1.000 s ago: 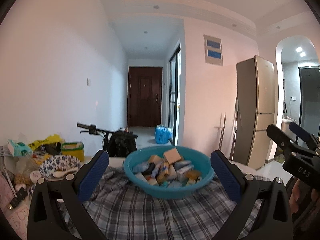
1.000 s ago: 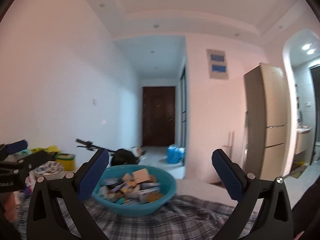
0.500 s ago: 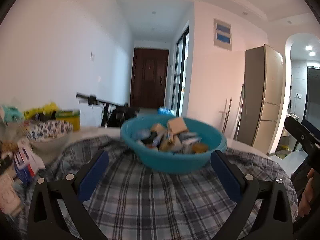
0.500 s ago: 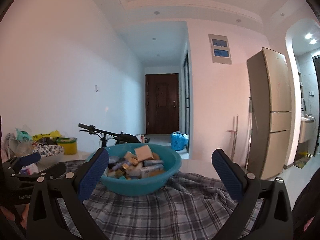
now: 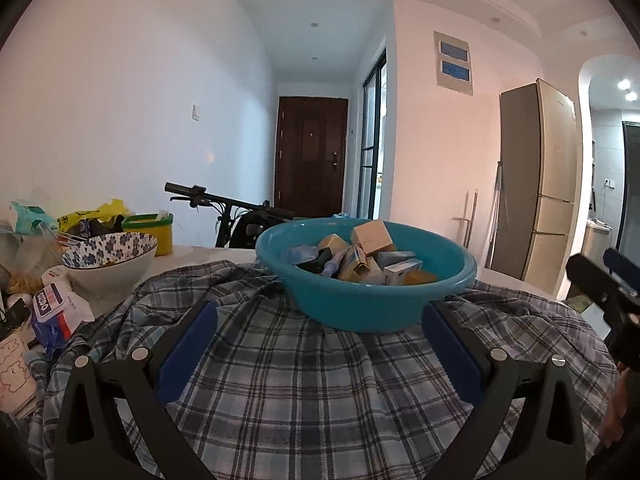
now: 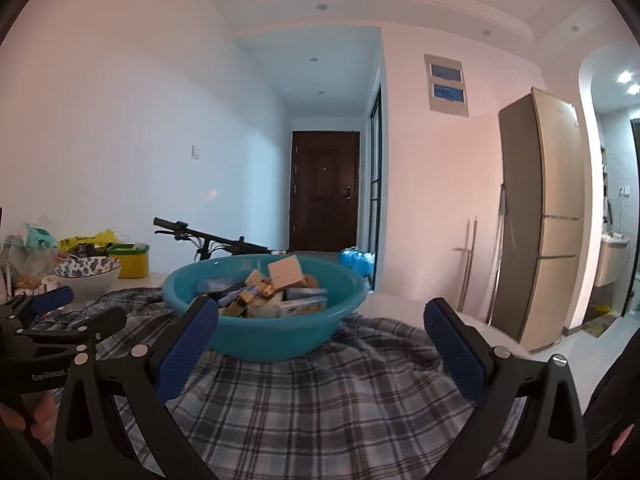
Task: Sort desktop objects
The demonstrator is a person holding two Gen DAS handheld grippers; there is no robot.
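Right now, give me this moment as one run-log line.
left hand-held gripper: open, empty | right hand-held gripper: open, empty | teal basin: full of small boxes, on plaid cloth | sorting: not started

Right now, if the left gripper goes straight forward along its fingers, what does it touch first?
Most likely the teal basin. The left gripper is open and points at its near wall, with only plaid cloth between. The fingers are wider apart than the wall's base, but the depth is unclear.

Your worktop (image 5: pixel 192 249) showing pale at the far edge, plaid cloth (image 5: pixel 304 384) spread over most of it, teal basin (image 5: pixel 360 300) sitting on the cloth, flowered bowl (image 5: pixel 108 264) left beside it, packets (image 5: pixel 52 308) crowding your left edge
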